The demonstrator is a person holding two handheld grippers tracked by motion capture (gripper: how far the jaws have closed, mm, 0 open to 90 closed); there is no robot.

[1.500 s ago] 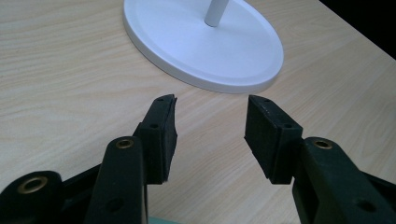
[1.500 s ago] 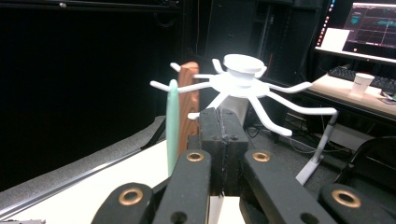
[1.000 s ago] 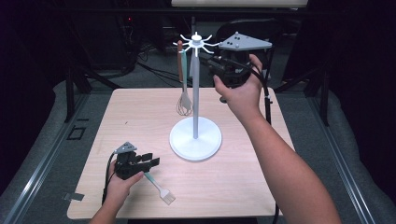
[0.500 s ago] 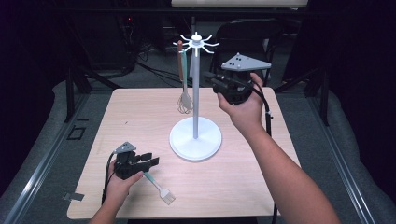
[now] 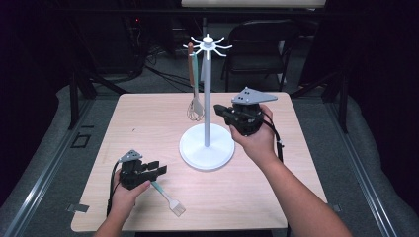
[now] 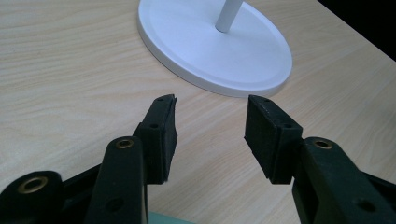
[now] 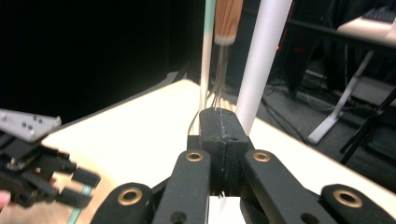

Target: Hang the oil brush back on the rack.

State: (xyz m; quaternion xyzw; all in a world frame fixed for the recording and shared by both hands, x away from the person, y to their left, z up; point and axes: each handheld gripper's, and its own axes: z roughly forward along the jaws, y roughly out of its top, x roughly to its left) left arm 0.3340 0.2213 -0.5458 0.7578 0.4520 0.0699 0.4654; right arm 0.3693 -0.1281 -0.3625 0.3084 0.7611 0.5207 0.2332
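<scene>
At a wooden surface (image 5: 148,123), the right gripper (image 5: 222,110) hangs with its jaws pressed together on nothing, just beside the pole of a white utensil stand (image 5: 206,148) and pointing toward the whisk (image 5: 195,111) that dangles from the stand's top hooks next to a mint-handled utensil (image 7: 207,46). Near the front edge the left gripper (image 5: 159,168) rests low with its jaws wide apart and empty, over the handle of a mint-handled spatula (image 5: 170,201) lying flat on the surface.
</scene>
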